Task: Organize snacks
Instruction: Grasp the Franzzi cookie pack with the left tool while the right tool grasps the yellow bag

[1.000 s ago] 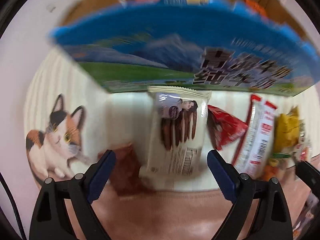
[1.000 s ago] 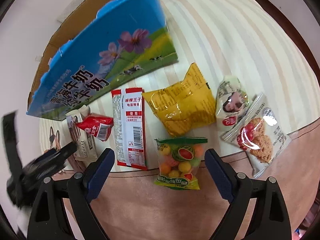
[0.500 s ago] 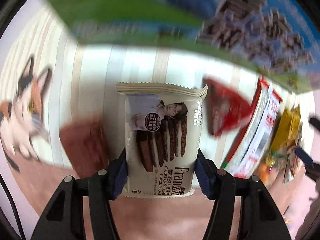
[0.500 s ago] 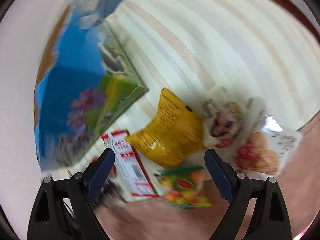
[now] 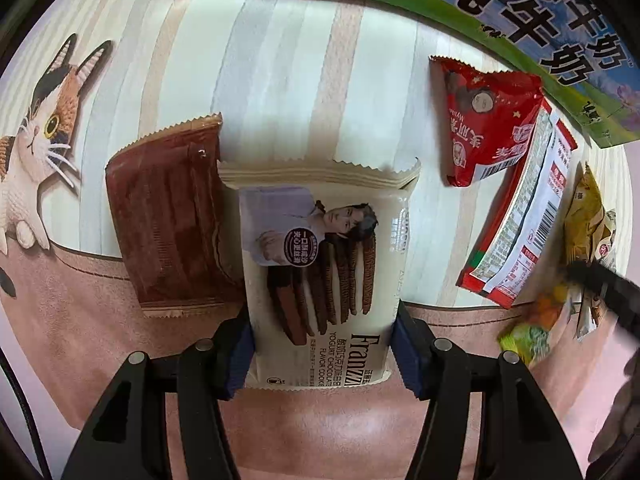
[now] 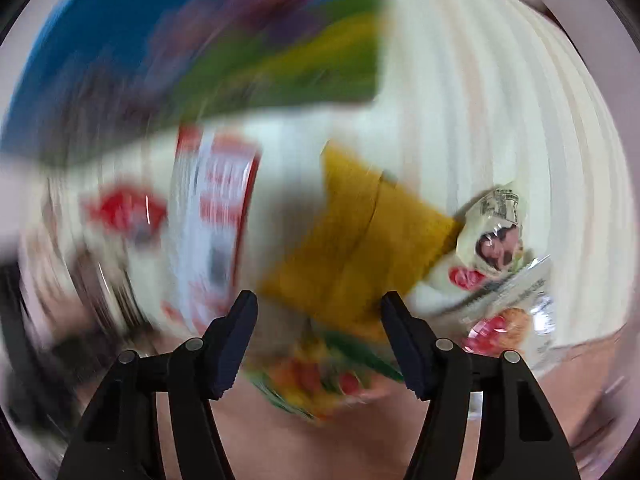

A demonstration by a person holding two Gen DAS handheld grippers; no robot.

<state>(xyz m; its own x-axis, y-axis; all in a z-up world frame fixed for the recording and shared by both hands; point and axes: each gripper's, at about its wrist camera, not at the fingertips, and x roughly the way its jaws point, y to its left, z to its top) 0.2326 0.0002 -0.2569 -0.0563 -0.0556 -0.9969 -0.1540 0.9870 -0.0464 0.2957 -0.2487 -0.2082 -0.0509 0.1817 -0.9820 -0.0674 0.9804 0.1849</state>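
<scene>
1. The left gripper [image 5: 322, 354] has just closed its jaws onto the Franzzi chocolate cookie pack [image 5: 320, 276], its pads pressing both long edges; the pack lies flat on the striped mat [image 5: 280, 80], touching the brown wafer packet [image 5: 168, 224].
2. Lift it straight up so that neighbour stays put.
3. The right gripper [image 6: 318, 346] has just been narrowing its jaws around the fruit candy bag [image 6: 320, 376]; blur hides whether the pads touch it, so confirm the grip before raising it.
4. Carry both to the milk carton box [image 5: 520, 12], likely the bin.
</scene>
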